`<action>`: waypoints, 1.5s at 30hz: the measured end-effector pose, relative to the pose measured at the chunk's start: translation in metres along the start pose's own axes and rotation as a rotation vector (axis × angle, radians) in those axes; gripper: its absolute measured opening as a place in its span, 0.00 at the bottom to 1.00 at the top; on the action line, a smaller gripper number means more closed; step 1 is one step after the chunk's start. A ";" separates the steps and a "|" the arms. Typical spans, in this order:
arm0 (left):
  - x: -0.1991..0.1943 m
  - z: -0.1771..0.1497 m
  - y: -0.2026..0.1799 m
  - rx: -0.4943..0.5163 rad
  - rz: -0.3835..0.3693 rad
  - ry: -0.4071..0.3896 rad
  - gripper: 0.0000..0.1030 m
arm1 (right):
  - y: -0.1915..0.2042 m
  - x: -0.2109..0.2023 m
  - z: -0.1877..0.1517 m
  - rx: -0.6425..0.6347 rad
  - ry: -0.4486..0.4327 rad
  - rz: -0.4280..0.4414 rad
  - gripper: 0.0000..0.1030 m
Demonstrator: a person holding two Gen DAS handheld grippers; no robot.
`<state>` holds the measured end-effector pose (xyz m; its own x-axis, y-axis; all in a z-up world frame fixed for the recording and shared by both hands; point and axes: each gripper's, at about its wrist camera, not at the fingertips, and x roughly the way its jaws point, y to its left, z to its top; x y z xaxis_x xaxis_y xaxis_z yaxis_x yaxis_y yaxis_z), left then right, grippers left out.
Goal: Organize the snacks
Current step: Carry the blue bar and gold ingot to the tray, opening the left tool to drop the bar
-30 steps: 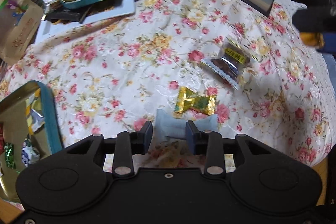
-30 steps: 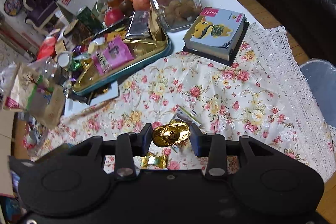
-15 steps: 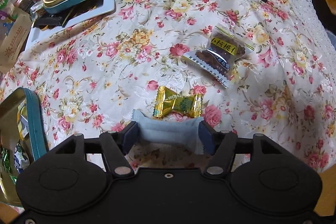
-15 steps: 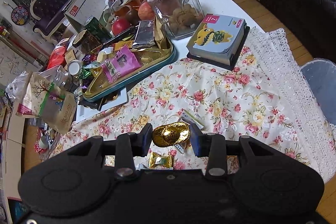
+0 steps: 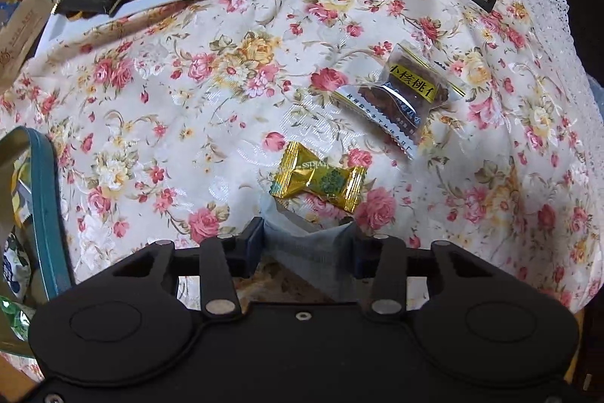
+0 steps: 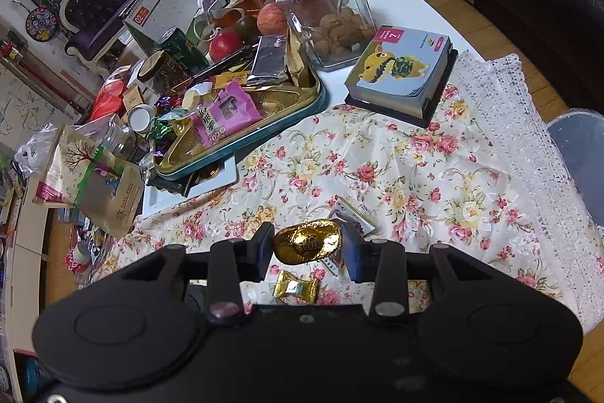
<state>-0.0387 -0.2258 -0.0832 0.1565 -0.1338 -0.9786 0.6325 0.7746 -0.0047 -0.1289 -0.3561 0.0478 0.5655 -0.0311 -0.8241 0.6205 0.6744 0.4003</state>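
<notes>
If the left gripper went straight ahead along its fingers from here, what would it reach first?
Most likely the gold-wrapped candy, lying just ahead of the left gripper, which already holds a grey-blue packet. Height above the cloth is unclear.

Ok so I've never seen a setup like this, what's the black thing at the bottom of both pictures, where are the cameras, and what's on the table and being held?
There is no robot arm here. A person holds a black two-finger gripper in each hand, and a fisheye camera on each one looks forward along its fingers, so each gripper fills the bottom of its own picture.

In the left-hand view, the left gripper has a pale grey-blue translucent packet between its fingers. Ahead, on the floral tablecloth, lie a gold-and-green wrapped candy and a clear packet of dark nut snack with a yellow label.

In the right-hand view, the right gripper is shut on a gold foil ingot-shaped sweet, lifted above the cloth. Farther back are a teal-rimmed gold tin tray of snacks, a glass jar of biscuits and a small picture book.
</notes>
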 end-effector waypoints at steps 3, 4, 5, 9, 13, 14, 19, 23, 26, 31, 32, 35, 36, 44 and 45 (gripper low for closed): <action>-0.005 0.000 0.004 -0.013 -0.018 0.005 0.48 | 0.000 0.001 0.001 0.001 0.000 -0.007 0.39; -0.008 0.000 0.004 -0.014 -0.024 0.001 0.48 | 0.000 0.001 0.001 0.004 -0.001 -0.008 0.39; -0.012 0.000 0.005 -0.017 -0.032 -0.003 0.48 | 0.001 0.001 0.001 0.005 -0.003 -0.009 0.39; -0.025 0.003 0.012 -0.037 -0.063 -0.020 0.48 | 0.003 0.001 0.002 0.003 -0.009 -0.011 0.39; -0.037 0.006 0.022 -0.058 -0.080 -0.034 0.48 | 0.006 0.003 0.001 -0.001 -0.004 -0.015 0.39; -0.041 0.006 0.025 -0.063 -0.080 -0.039 0.48 | 0.007 0.003 0.001 -0.002 -0.004 -0.017 0.39; -0.058 0.007 0.045 -0.109 -0.071 -0.068 0.48 | 0.012 0.005 0.002 -0.002 -0.005 -0.020 0.39; -0.074 0.009 0.070 -0.167 -0.061 -0.096 0.48 | 0.022 0.009 0.001 -0.023 0.000 -0.017 0.39; -0.089 0.009 0.094 -0.220 -0.042 -0.120 0.48 | 0.034 0.014 -0.003 -0.047 0.013 -0.018 0.39; -0.116 0.010 0.140 -0.316 0.034 -0.184 0.48 | 0.052 0.024 -0.009 -0.085 0.036 -0.027 0.39; -0.121 0.010 0.149 -0.333 0.055 -0.196 0.48 | 0.056 0.026 -0.011 -0.090 0.039 -0.028 0.39; -0.134 0.006 0.177 -0.387 0.102 -0.225 0.48 | 0.069 0.032 -0.015 -0.111 0.051 -0.029 0.39; -0.137 0.004 0.186 -0.404 0.112 -0.229 0.48 | 0.073 0.034 -0.016 -0.118 0.055 -0.027 0.39; -0.148 -0.014 0.250 -0.507 0.253 -0.246 0.48 | 0.125 0.049 -0.035 -0.220 0.075 0.021 0.39; -0.148 -0.017 0.259 -0.520 0.250 -0.239 0.48 | 0.133 0.050 -0.038 -0.237 0.078 0.031 0.39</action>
<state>0.0888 0.0048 0.0572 0.4552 0.0024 -0.8904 0.1119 0.9919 0.0599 -0.0389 -0.2398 0.0447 0.5330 0.0425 -0.8451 0.4535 0.8288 0.3277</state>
